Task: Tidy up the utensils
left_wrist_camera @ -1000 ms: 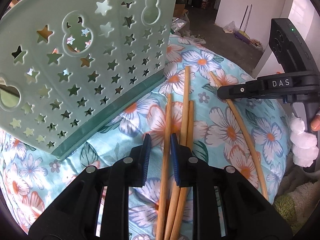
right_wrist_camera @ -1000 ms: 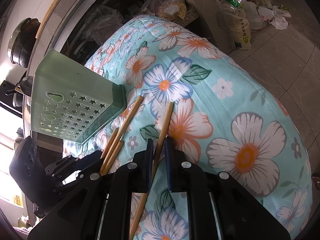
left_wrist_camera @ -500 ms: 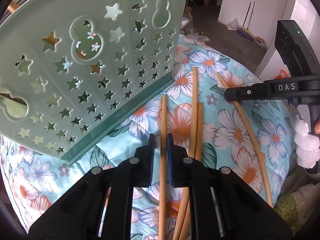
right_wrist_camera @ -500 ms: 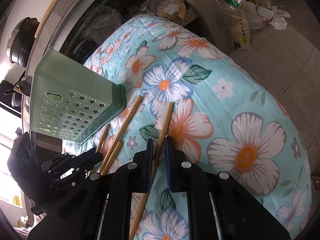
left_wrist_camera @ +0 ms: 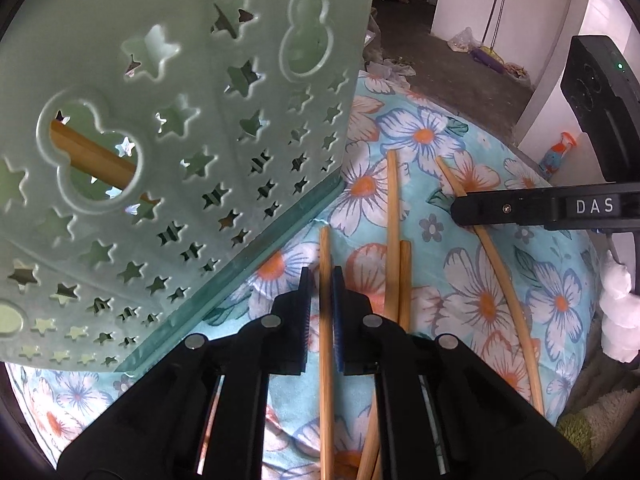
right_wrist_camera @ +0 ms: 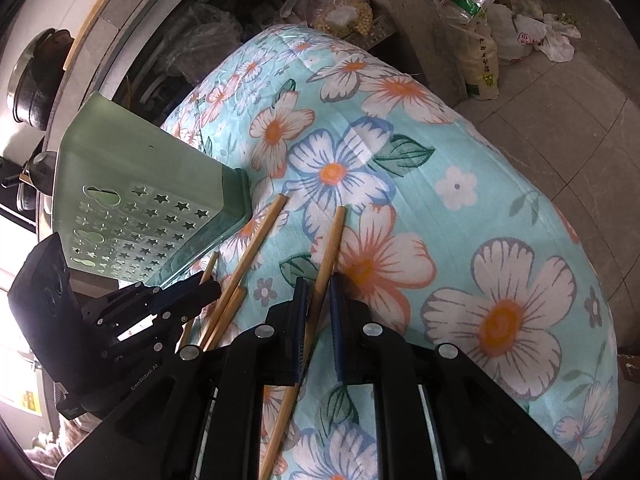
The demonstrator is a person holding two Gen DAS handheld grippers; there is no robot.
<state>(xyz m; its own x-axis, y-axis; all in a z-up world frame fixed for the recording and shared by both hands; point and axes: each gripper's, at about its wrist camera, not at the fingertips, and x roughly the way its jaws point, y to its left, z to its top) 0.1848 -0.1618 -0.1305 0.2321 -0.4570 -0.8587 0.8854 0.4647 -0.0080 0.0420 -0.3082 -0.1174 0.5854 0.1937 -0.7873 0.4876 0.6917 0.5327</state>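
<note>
A pale green utensil holder (left_wrist_camera: 180,120) with star cut-outs lies tilted on the floral cloth (left_wrist_camera: 480,304); a chopstick (left_wrist_camera: 92,156) shows through one hole. My left gripper (left_wrist_camera: 322,280) has its jaws closing tight on the leftmost bamboo chopstick (left_wrist_camera: 326,248), just below the holder's base edge. Two loose chopsticks (left_wrist_camera: 394,220) lie beside it on the right. My right gripper (right_wrist_camera: 320,284) is shut on a separate chopstick (right_wrist_camera: 332,240) that rests on the cloth. In the right wrist view the holder (right_wrist_camera: 132,184) and left gripper (right_wrist_camera: 208,290) are at the left.
The cloth (right_wrist_camera: 480,240) covers a rounded mound that drops off to a tiled floor. Sacks and plastic bags (right_wrist_camera: 480,52) sit beyond it, a dark pot (right_wrist_camera: 32,76) at the far left. A white fluffy item (left_wrist_camera: 616,312) hangs by the right gripper's handle.
My left gripper slid forward toward the holder's base and narrowed its jaws onto the leftmost chopstick. The right gripper stayed put, still holding its chopstick.
</note>
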